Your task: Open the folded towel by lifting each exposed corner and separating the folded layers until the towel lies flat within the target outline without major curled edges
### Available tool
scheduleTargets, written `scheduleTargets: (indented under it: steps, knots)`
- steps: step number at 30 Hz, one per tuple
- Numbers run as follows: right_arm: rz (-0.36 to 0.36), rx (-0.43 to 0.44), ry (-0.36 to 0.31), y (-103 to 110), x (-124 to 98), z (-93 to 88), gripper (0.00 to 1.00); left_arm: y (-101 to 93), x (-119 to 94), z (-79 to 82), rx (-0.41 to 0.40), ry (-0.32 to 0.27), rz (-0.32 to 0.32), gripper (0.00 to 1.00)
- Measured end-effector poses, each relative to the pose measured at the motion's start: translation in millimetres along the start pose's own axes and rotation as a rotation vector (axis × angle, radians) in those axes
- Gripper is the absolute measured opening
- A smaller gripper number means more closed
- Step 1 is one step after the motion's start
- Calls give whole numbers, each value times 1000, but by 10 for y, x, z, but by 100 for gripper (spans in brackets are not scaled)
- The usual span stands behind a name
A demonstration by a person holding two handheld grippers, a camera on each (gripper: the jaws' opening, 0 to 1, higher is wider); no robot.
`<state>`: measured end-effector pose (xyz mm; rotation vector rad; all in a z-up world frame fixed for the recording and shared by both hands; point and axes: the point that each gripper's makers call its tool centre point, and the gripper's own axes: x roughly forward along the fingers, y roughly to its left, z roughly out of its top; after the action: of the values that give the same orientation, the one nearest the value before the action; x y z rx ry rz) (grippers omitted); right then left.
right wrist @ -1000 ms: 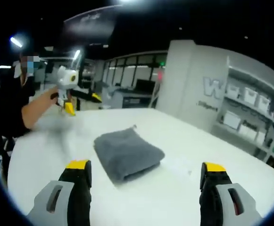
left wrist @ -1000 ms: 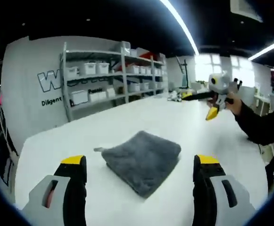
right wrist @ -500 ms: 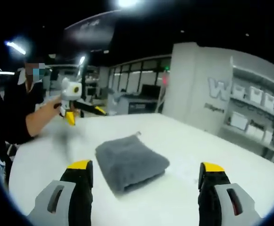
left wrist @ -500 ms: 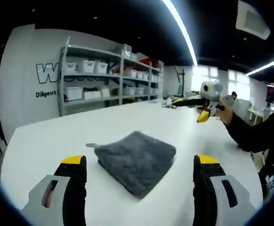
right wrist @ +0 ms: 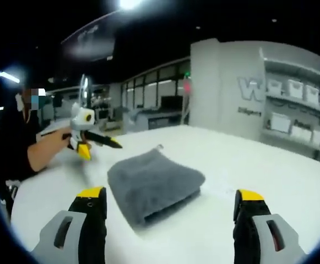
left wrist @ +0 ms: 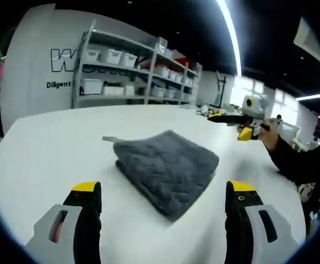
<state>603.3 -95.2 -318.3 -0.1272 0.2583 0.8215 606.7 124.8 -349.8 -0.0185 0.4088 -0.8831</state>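
Your left gripper (left wrist: 162,201) and right gripper (right wrist: 171,206) both have jaws spread wide, grasping nothing. Just beyond them the folded grey towel (left wrist: 168,168) lies on the white table (left wrist: 44,148), untouched. Shelves (left wrist: 132,74) stand behind.

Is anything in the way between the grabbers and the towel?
Nothing visible. The folded towel lies on bare white table, with open table between it and the left gripper and the right gripper.

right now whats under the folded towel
The grey folded towel lies directly on the white table, its stacked layers showing along the near edge. No outline shows around it; whatever lies beneath the towel is covered. Both grippers hover open, short of it.
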Motion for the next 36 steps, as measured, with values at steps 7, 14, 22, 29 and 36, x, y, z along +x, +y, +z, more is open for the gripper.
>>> scheduleTargets:
  steps: [7, 14, 22, 29, 36]
  knots:
    - [27, -7, 15, 101, 100, -104, 89, -92, 109, -105, 19, 21, -16, 88]
    - [44, 15, 22, 156, 209, -178, 81, -95, 211, -173, -5, 34, -55, 85]
    - [73, 31, 47, 225, 309, -267, 81, -297, 214, -237, -8, 25, -45, 77]
    - [81, 43, 78, 263, 389, -404, 76, -240, 231, -255, 14, 33, -68, 56]
    - [114, 56, 98, 339, 438, -495, 64, -329, 282, -333, 29, 58, -92, 47]
